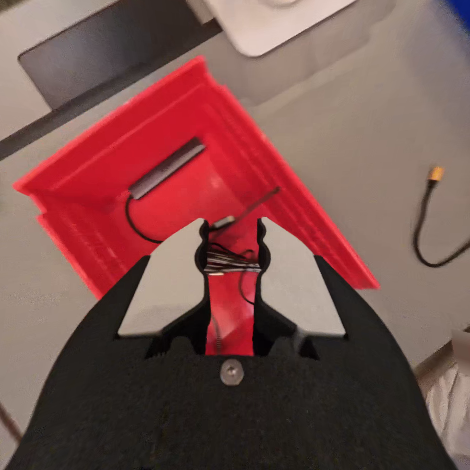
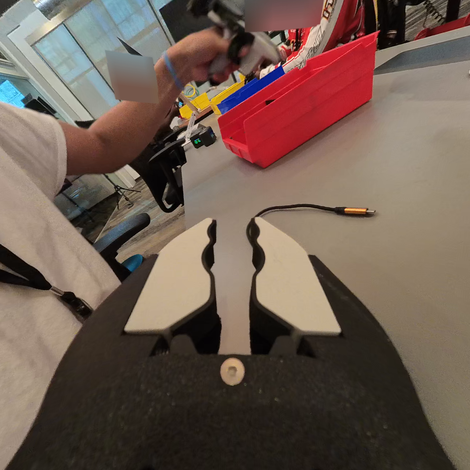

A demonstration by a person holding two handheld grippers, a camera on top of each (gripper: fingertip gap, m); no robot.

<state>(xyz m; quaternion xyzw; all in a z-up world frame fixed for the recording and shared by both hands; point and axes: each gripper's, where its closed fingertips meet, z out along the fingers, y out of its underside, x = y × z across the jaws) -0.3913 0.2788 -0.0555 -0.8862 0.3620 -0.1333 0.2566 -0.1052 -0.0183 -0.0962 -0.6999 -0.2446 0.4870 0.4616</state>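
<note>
My left gripper (image 1: pixel 232 223) hangs over an open red bin (image 1: pixel 254 142) and is shut on a small coiled bundle of black and white cable (image 1: pixel 232 263), held between its fingers. In the bin lie a dark grey bar-shaped device (image 1: pixel 167 167) with a thin black lead and a silver plug (image 1: pixel 223 221). My right gripper (image 2: pixel 231 223) is open and empty, low over the grey table (image 2: pixel 356 279). A black cable with an orange plug (image 2: pixel 354 210) lies just past its right fingertip; it also shows in the left wrist view (image 1: pixel 436 174).
The red bin (image 2: pixel 305 101) stands at the table's far side, with blue (image 2: pixel 254 89) and yellow bins (image 2: pixel 201 101) behind it. A person's arm (image 2: pixel 122 132) holds the left gripper above the bin. A dark flat pad (image 1: pixel 101 58) and a white device (image 1: pixel 274 25) lie beyond the bin. My hands' fingertips stand some 40 cm from each other. The white device (image 1: pixel 274 25) lies some 35 cm from my left tips, 45 cm from my right tips.
</note>
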